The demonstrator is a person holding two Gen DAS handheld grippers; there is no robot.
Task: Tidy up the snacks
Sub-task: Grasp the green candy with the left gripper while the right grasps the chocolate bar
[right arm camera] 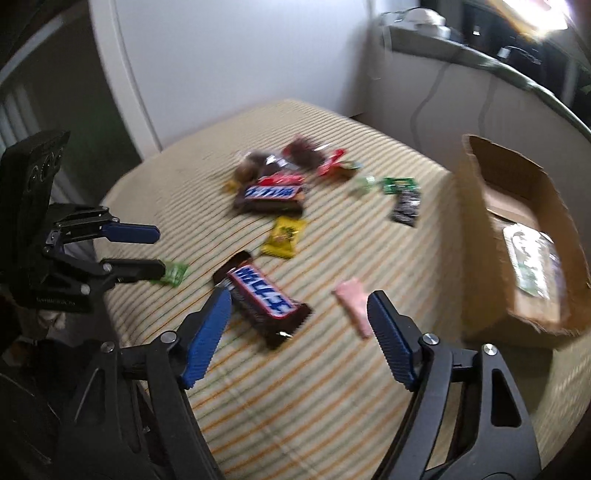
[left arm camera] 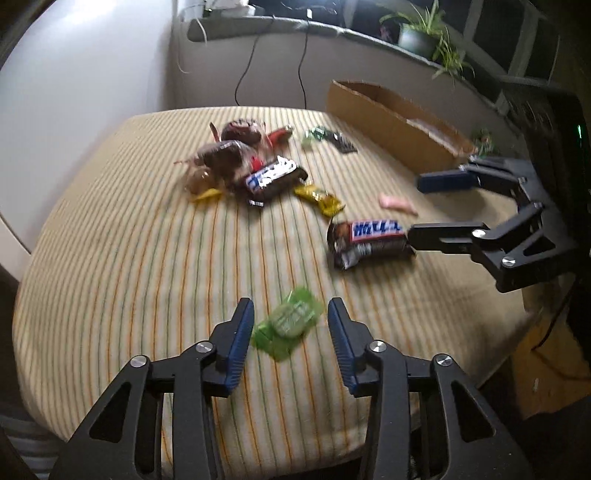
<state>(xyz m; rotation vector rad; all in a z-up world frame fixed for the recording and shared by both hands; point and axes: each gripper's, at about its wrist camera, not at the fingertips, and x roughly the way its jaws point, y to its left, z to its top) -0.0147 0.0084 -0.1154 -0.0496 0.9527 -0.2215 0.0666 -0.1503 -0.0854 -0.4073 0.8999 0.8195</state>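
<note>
Snacks lie scattered on a striped cloth (left arm camera: 147, 258). A green-wrapped candy (left arm camera: 290, 321) rests on the cloth between the fingers of my left gripper (left arm camera: 291, 306); the pads stand clear of it. That gripper (right arm camera: 159, 252) also shows at the left of the right wrist view, beside the green candy (right arm camera: 173, 272). A Snickers bar (right arm camera: 266, 295) lies between the wide-open fingers of my right gripper (right arm camera: 299, 295), untouched as far as the blur shows. In the left wrist view the right gripper (left arm camera: 415, 208) hovers at the end of that bar (left arm camera: 369, 240).
An open cardboard box (right arm camera: 517, 221) at the right holds a pale packet (right arm camera: 532, 258). A pile with a second Snickers (left arm camera: 271, 177), a yellow packet (left arm camera: 319, 197), a pink candy (left arm camera: 397, 203) and green and black packets (left arm camera: 343, 142) lie further back. A potted plant (left arm camera: 424, 33) stands on the sill.
</note>
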